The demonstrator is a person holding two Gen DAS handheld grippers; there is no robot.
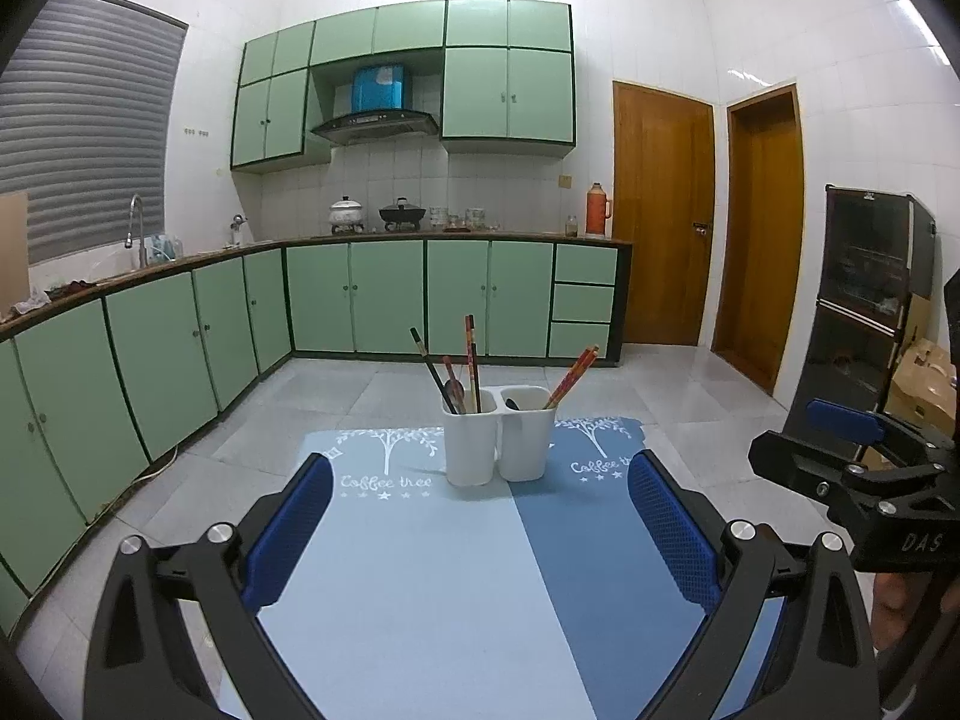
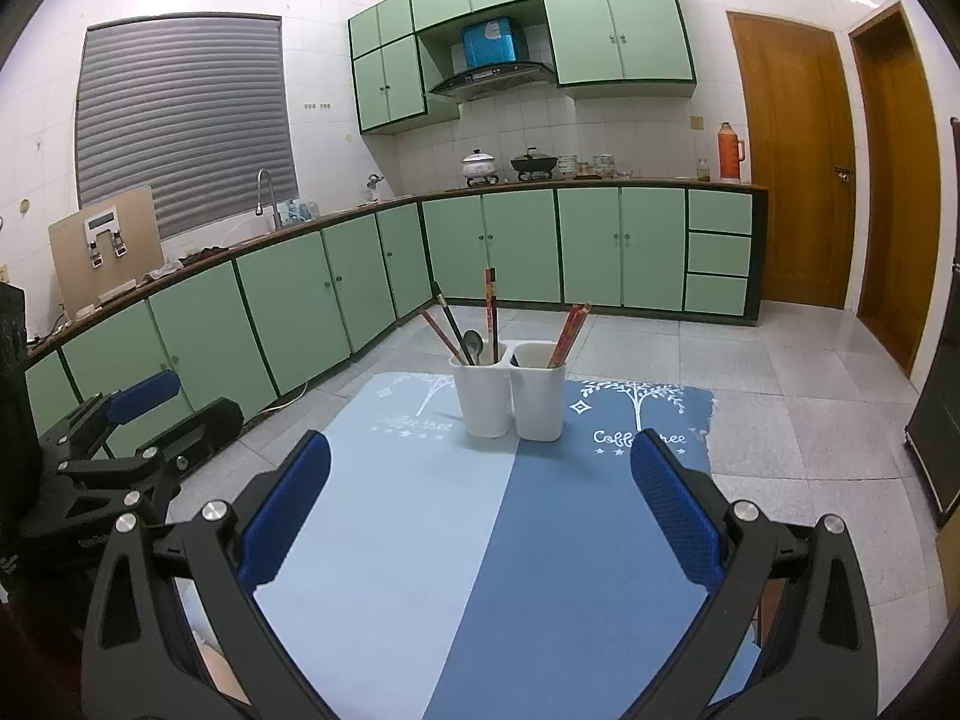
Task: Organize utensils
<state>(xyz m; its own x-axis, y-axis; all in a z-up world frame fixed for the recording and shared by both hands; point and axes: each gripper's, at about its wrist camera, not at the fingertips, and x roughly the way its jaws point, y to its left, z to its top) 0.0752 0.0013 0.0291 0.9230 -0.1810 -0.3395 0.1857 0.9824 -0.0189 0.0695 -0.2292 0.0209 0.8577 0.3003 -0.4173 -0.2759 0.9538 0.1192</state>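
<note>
Grippers wait, both back from the white twin holder (image 1: 498, 435) at the mat's (image 1: 420, 570) far end: left gripper (image 1: 480, 516) and right gripper (image 2: 480, 507) spread wide, empty. Chopsticks (image 2: 491, 315) stand sorted; a spoon (image 2: 473, 345), probably, shares the left cup.

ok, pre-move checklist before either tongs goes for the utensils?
1. Left tongs open, nothing held: ok.
2. Right tongs open, nothing held: ok.
3. Two-compartment holder upright on the mat: ok.
4. Red chopsticks in the right compartment stick out, graspable: ok.
5. Spoon in the left compartment, crowded by chopsticks: not ok.
6. Dark item low in right compartment: cannot tell.
</note>
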